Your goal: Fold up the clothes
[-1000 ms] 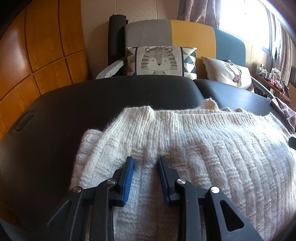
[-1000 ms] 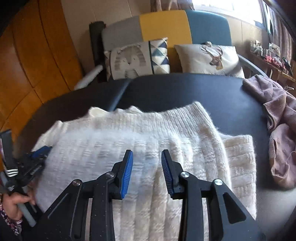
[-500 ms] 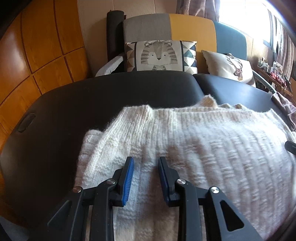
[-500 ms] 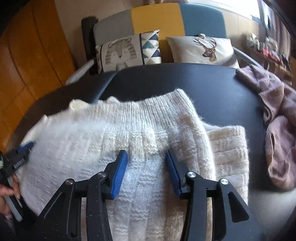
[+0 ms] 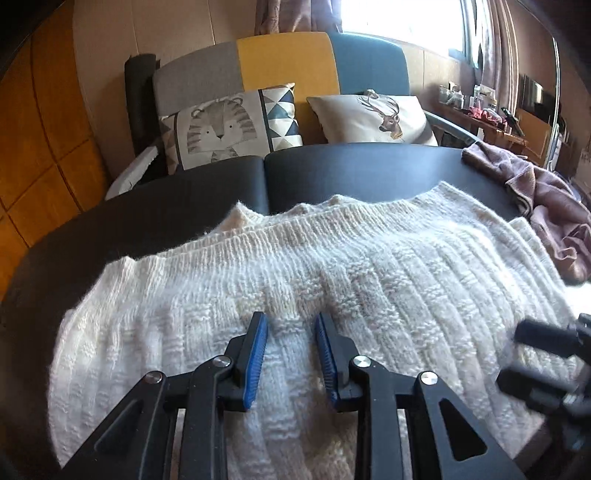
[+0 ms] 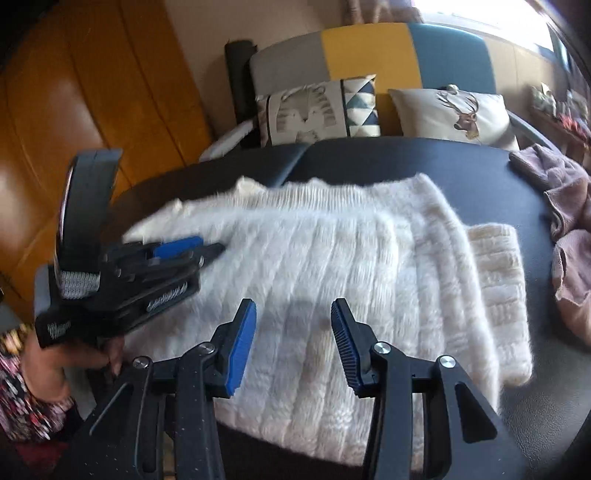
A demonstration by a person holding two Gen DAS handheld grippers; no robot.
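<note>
One hand (image 6: 70, 360) on the left gripper (image 6: 184, 249) — right wrist view only.

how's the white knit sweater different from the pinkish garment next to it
The white chunky-knit sweater is spread flat in a folded rectangle across the middle of the black table; the dusty-pink garment lies crumpled in a heap at the table's right edge. The sweater shows thick ribs and a fuzzy surface; the pink garment looks finer and smoother. The sweater lies under both grippers' fingers; nothing is near the pink one. Both rest on the same table.

A home living room; patchwork sofa (image 5: 284, 62), tiger cushion (image 5: 225, 129), deer cushion (image 5: 373, 116), curtained window (image 5: 402, 16)
</note>
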